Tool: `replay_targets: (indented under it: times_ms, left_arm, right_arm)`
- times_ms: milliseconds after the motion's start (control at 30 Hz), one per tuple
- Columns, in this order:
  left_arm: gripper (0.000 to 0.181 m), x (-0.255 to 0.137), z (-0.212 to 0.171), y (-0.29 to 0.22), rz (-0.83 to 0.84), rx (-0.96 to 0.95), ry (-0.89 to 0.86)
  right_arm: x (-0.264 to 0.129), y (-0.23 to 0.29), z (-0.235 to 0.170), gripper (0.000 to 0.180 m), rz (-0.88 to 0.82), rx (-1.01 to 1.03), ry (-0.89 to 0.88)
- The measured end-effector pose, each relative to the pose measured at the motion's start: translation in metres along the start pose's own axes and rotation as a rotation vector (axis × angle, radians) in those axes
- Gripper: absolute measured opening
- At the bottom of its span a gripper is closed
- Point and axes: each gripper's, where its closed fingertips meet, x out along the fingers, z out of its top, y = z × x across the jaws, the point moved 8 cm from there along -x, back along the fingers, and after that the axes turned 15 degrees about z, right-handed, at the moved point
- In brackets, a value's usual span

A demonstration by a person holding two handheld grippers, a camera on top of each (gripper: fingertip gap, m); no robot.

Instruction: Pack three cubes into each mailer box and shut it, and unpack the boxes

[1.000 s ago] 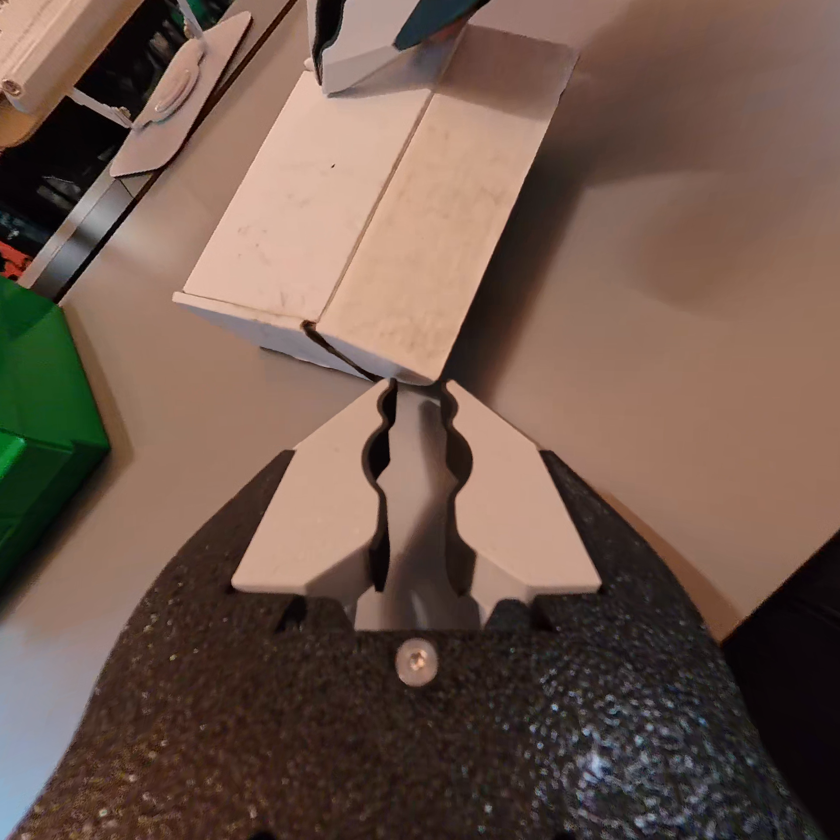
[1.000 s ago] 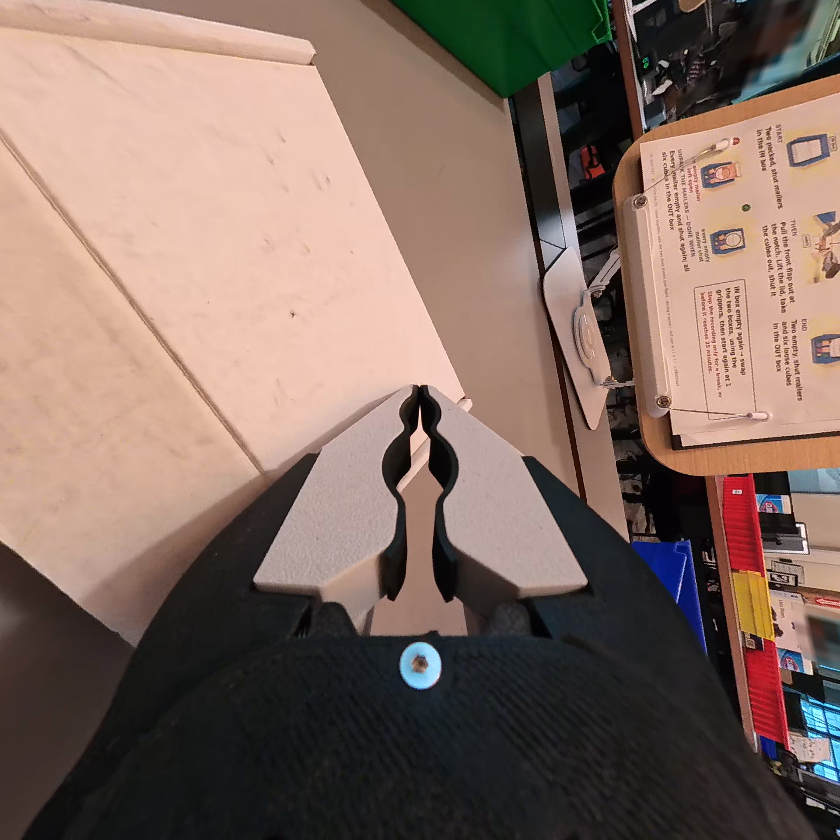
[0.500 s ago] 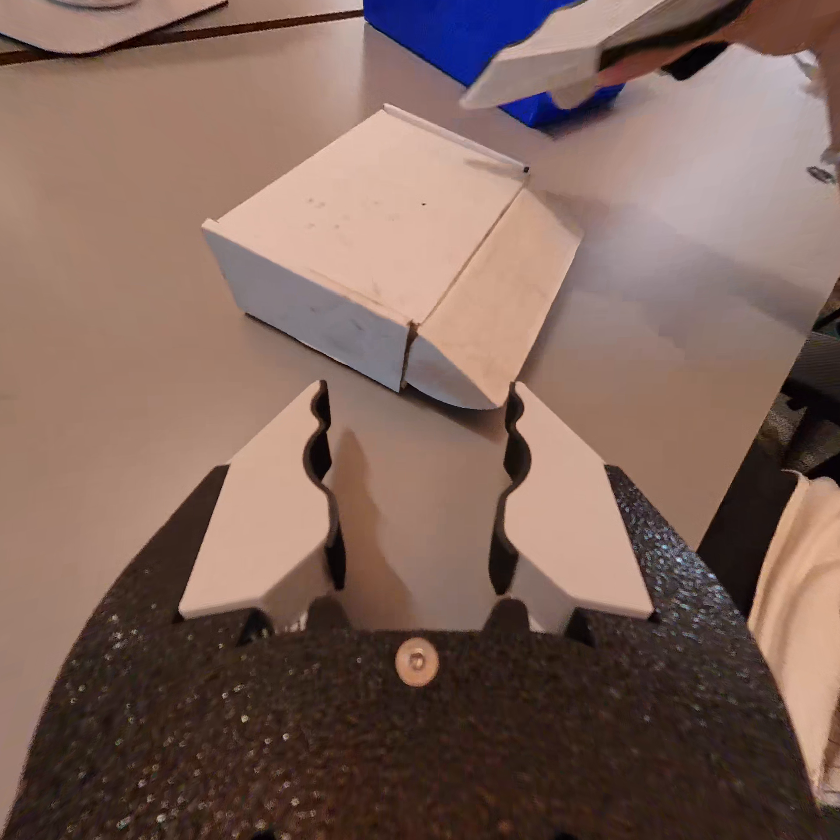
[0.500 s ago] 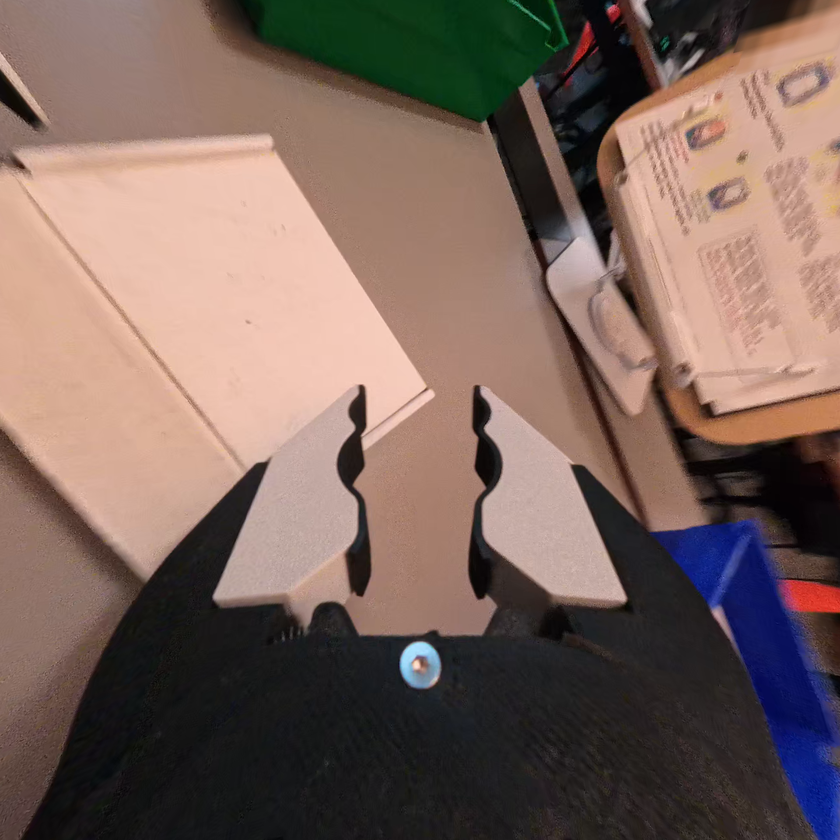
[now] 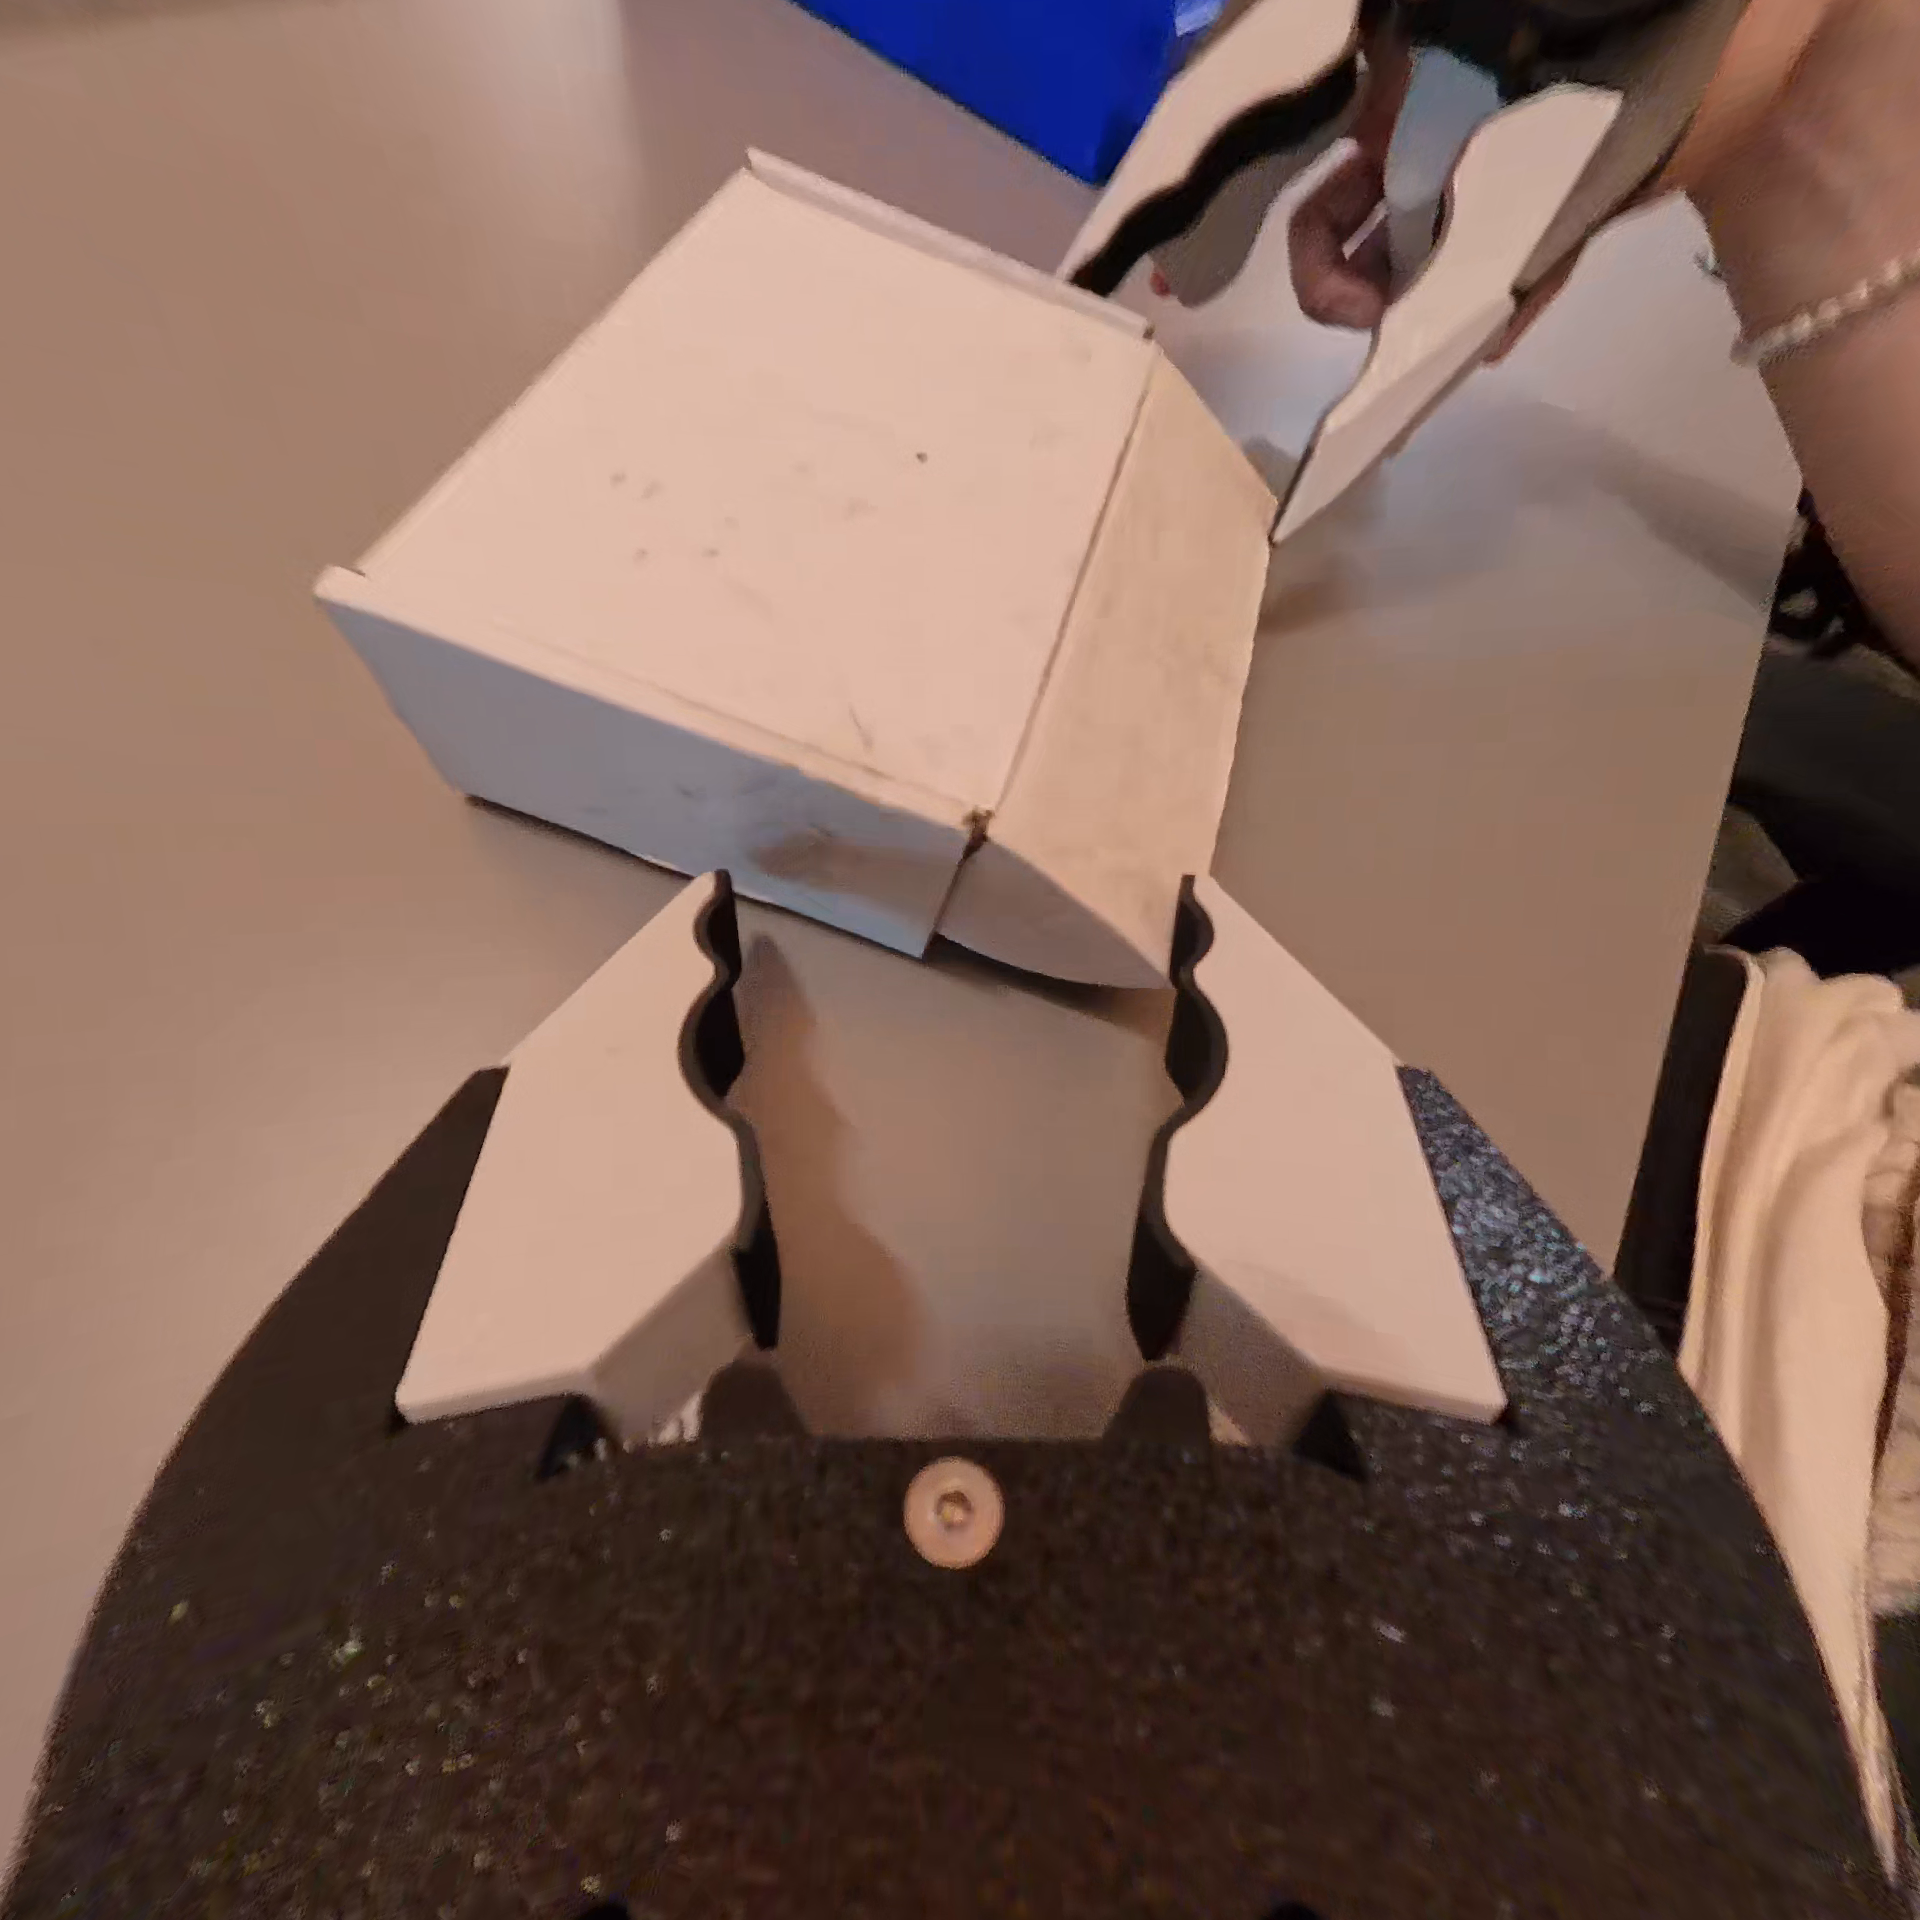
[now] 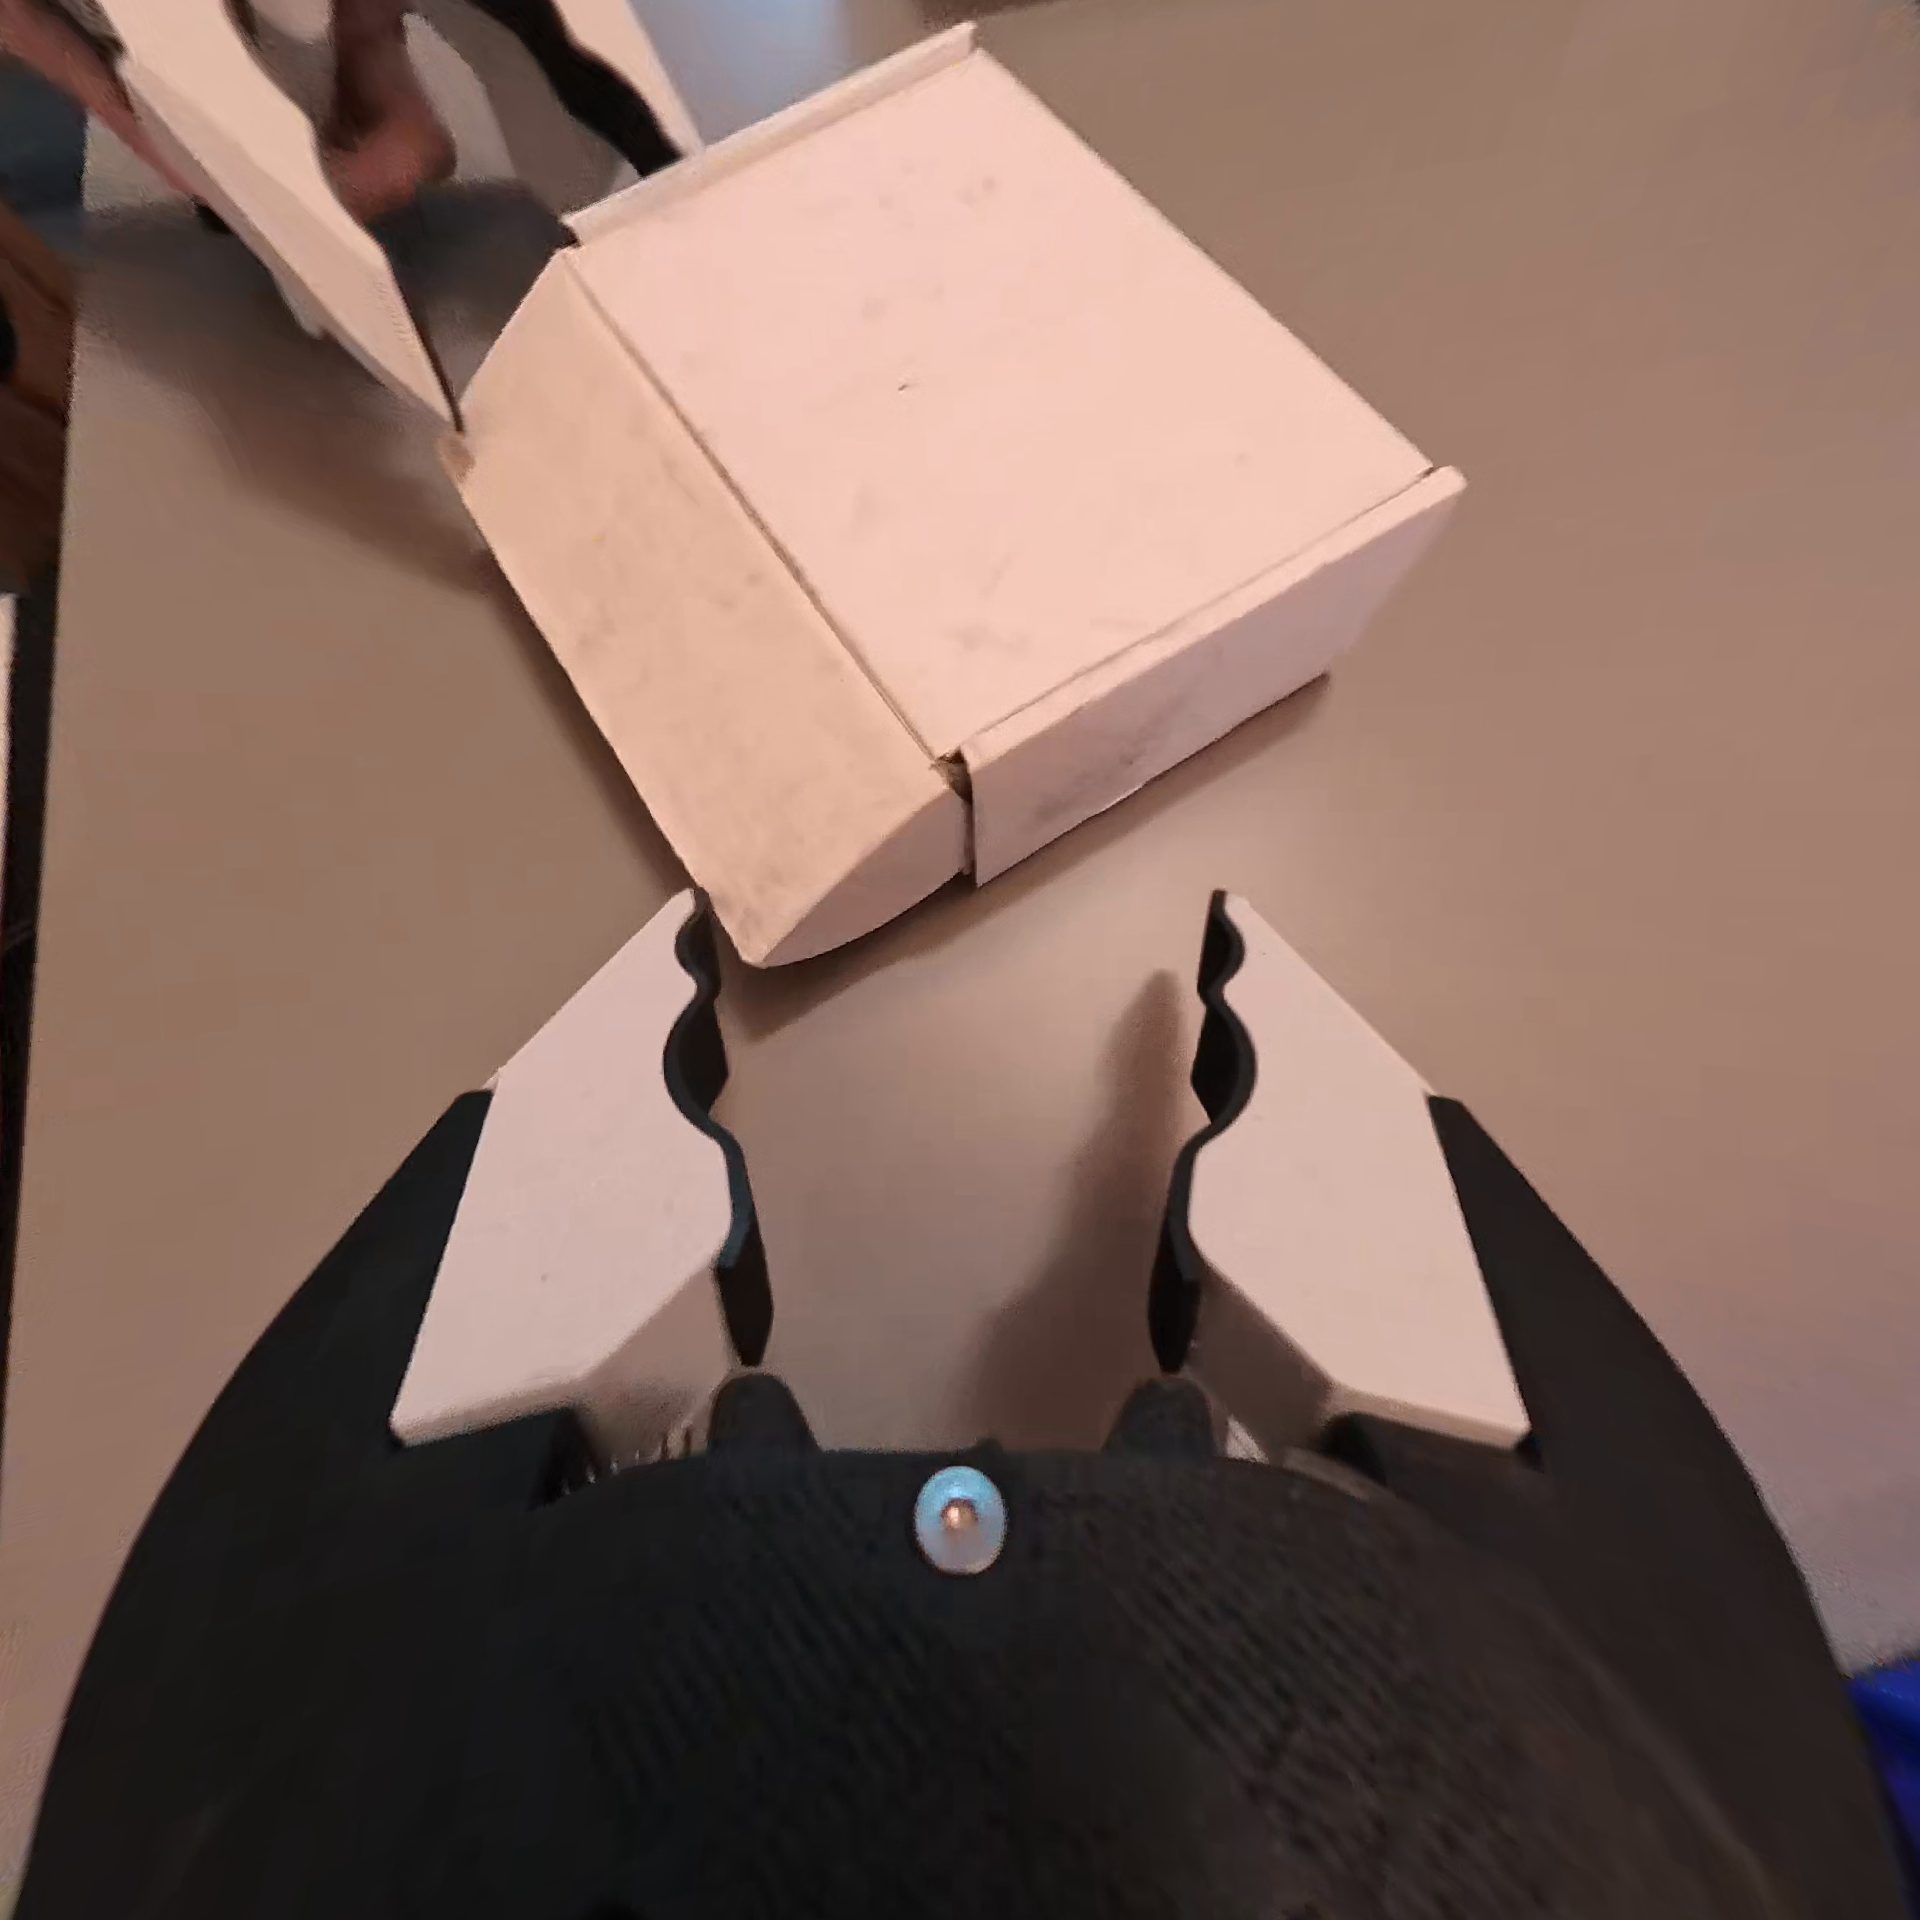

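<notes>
I have the plain grey-beige worktop (image 5: 260,935) under both cameras, with one white, scuffed cardboard mailer box (image 5: 790,551) lying flat on it, lid down and closed on top. A blue bin (image 5: 997,73) sits beyond the box, at the far edge of the left view. Along one side of the box the front flap (image 5: 1132,717) slopes outward, not tucked in, its rounded corner close to the worktop.

The left tongs (image 5: 951,899) are spread wide and hold nothing, just short of the box's near corner and the flap's rounded end. The right tongs (image 6: 956,914) are spread too and empty, near the opposite end of the same flap.

I judge the box light and fairly stiff, but the thin card will crease if pinched hard, and the smooth faces could let it slide on the worktop. I cannot tell whether cubes are inside. The flap's free edge looks the best place to take hold, with the other tongs steadying the lid or a side wall.
</notes>
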Motion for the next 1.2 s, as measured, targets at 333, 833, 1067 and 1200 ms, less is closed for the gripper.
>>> replay_targets:
  times_ms: [333, 833, 1067, 1200]
  left_arm:
    - [0.078, 0.004, -0.003, 0.000, -0.003, 0.262, 0.017]
    - [0.057, 0.013, 0.000, 0.009, 0.051, 0.218, 0.047]
    - [0.041, 0.017, 0.000, 0.011, 0.195, 0.348, 0.030]
    - [0.036, 0.018, 0.001, 0.012, 0.238, 0.362, 0.027]
  right_arm:
    - [0.006, -0.008, 0.009, 0.078, 0.168, -0.071, 0.033]
    - [0.016, -0.018, 0.015, 0.051, 0.123, -0.142, 0.104]
    - [0.021, -0.016, 0.018, 0.039, -0.002, -0.276, 0.206]
    - [0.023, -0.016, 0.019, 0.035, -0.059, -0.309, 0.215]
